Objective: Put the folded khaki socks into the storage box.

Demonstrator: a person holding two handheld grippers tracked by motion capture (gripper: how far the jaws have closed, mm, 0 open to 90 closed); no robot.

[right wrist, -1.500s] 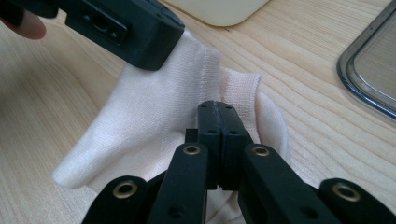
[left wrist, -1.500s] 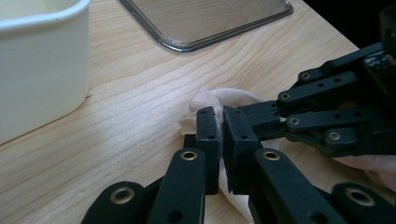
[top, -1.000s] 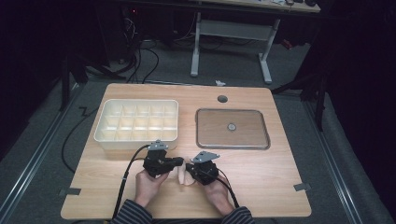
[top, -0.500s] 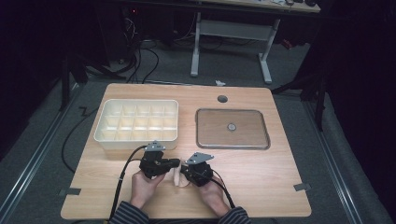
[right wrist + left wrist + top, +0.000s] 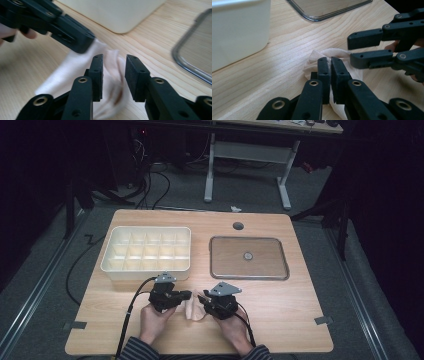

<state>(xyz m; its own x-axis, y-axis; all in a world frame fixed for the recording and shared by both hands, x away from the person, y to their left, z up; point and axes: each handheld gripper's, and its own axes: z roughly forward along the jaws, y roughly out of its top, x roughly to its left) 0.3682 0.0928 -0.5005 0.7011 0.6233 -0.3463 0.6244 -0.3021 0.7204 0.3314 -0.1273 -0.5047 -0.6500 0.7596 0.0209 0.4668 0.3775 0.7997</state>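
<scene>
The light wooden table (image 5: 280, 320) has bare board to the right of the hands and along its near edge. Behind them stand the cream plastic box divided into small compartments (image 5: 147, 251) and the shallow metal tray with rounded corners (image 5: 248, 258), the box close to the left gripper, the tray a little farther back from the right one.

A small pale cloth (image 5: 192, 307) lies crumpled on the board between the two grippers, near the table's front middle. The left gripper (image 5: 330, 65) has its jaws pressed together on a fold of that cloth; in the left gripper view the fabric bunches out on both sides of the pads and a corner stands up just beyond them. The right gripper (image 5: 113, 75) has just been opening — its jaws stand partly apart with the cloth lying in the gap below them, and the pads do not press on it. The two grippers point toward each other, tips nearly meeting over the cloth.

In the high view both hands and gripper bodies cover most of the cloth. In the right gripper view the near part of the fabric is blurred — a brownish mark there is hard to make out.
</scene>
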